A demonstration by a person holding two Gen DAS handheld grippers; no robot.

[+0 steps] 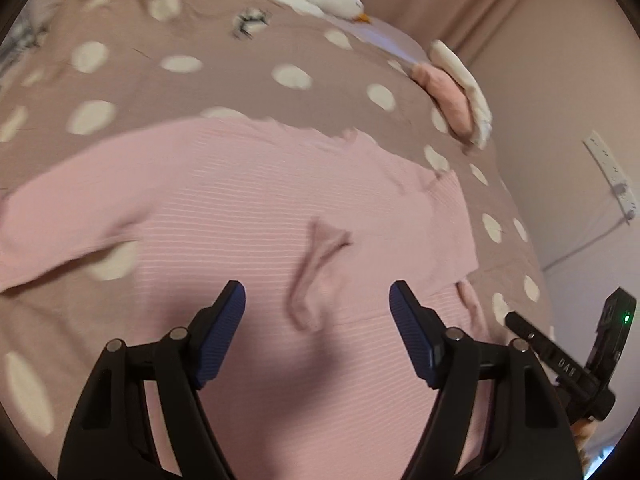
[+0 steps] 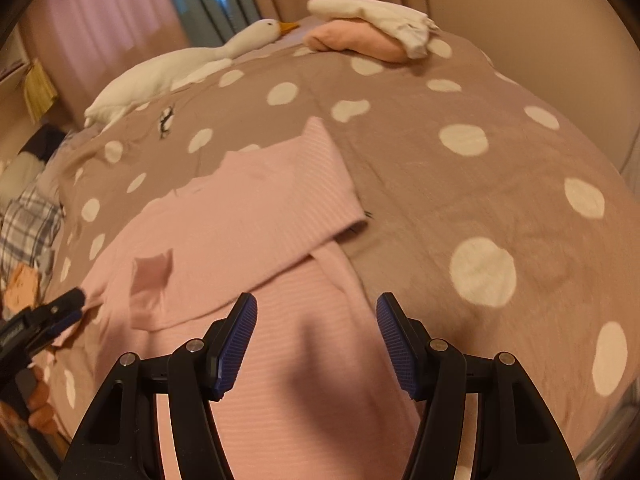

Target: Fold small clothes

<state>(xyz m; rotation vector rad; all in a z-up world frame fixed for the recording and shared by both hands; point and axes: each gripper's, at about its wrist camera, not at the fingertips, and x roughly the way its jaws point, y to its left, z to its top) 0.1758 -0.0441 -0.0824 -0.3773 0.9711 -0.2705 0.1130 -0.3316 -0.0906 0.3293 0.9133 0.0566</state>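
A small pink ribbed long-sleeve top lies spread on a brown bedspread with cream dots. One sleeve is folded across its body. My left gripper is open and empty, hovering just above the top's lower body near a raised crease. My right gripper is open and empty above the top's right side. The right gripper's tip shows at the right edge of the left wrist view. The left gripper shows at the left edge of the right wrist view.
A stack of folded pink and white clothes sits at the far edge of the bed. A white plush goose lies at the back. Plaid fabric lies at the left. A wall and a power strip are on the right.
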